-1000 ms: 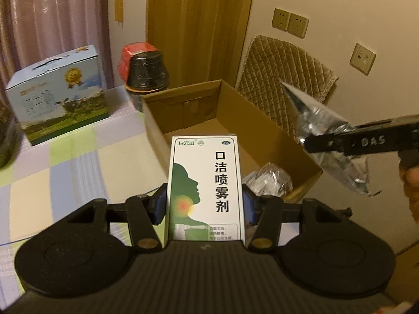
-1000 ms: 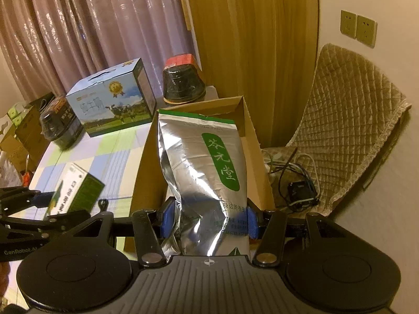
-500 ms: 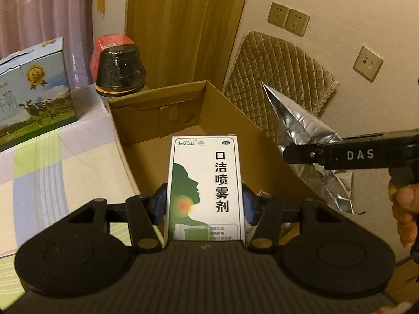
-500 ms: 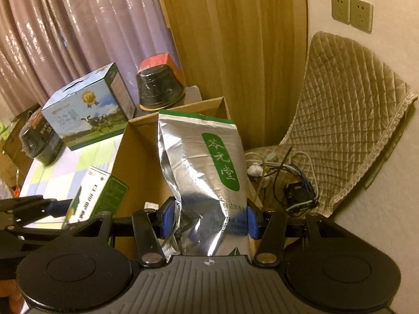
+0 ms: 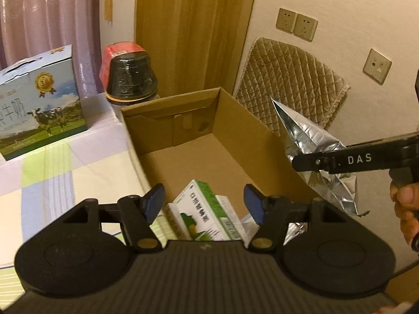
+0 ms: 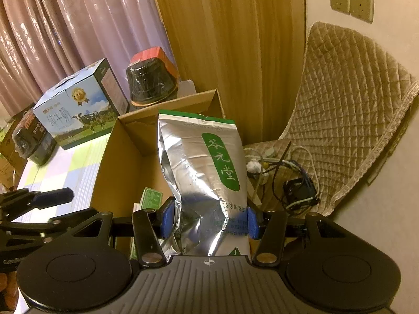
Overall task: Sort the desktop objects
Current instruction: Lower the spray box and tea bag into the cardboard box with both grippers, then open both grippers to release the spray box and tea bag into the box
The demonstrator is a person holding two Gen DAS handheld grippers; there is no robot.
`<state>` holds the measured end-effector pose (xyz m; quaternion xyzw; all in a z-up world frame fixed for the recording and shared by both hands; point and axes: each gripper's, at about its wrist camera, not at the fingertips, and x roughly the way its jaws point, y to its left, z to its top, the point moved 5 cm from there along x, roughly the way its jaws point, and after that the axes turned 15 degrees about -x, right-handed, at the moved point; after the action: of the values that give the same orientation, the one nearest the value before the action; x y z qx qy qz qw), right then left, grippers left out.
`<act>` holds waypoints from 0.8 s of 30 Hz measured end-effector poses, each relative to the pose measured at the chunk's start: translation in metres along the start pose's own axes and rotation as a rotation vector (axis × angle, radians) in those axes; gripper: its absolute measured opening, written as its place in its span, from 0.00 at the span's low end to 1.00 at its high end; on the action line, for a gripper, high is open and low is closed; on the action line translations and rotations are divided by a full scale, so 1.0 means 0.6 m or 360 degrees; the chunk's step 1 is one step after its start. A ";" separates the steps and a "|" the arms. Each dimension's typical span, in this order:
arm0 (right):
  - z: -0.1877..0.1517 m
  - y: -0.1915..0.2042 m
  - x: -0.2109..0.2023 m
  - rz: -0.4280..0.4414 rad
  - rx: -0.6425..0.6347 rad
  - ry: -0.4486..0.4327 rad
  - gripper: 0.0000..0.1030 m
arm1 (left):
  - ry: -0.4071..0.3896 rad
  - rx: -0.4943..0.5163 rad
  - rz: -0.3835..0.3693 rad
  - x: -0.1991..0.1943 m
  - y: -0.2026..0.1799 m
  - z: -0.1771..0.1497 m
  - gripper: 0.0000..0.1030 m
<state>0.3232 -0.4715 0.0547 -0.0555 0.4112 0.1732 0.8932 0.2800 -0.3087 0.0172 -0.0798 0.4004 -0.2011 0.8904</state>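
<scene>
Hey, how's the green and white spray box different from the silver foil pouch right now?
The spray box is stiff green-and-white card; the foil pouch is crinkled silver with a green label. The spray box lies tilted in the carton, free between the left tool's opening jaws; the foil pouch stands upright, clamped in the right tool. The spray box looks smaller than the foil pouch. Both carry Chinese print.

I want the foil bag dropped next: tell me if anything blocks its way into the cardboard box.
Nothing visible blocks it. The foil bag, clamped in the right gripper, hangs beside the open-topped cardboard box.
</scene>
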 end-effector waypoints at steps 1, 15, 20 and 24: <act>0.001 0.003 0.003 0.0006 -0.0002 0.0001 0.49 | -0.0003 -0.0005 0.0006 -0.003 0.005 0.000 0.61; 0.020 0.049 0.032 0.0044 -0.0025 -0.0054 0.67 | -0.0001 -0.0062 0.0096 -0.034 0.081 -0.020 0.68; 0.010 0.061 0.021 0.0039 -0.0031 -0.0050 0.70 | 0.0006 -0.0084 0.0114 -0.046 0.102 -0.031 0.68; -0.002 0.075 0.007 0.0038 -0.0043 -0.0039 0.74 | 0.0006 -0.0090 0.0121 -0.064 0.110 -0.043 0.72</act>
<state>0.3088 -0.4285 0.0528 -0.0606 0.3985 0.1902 0.8952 0.2572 -0.2323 0.0058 -0.0892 0.4103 -0.1560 0.8941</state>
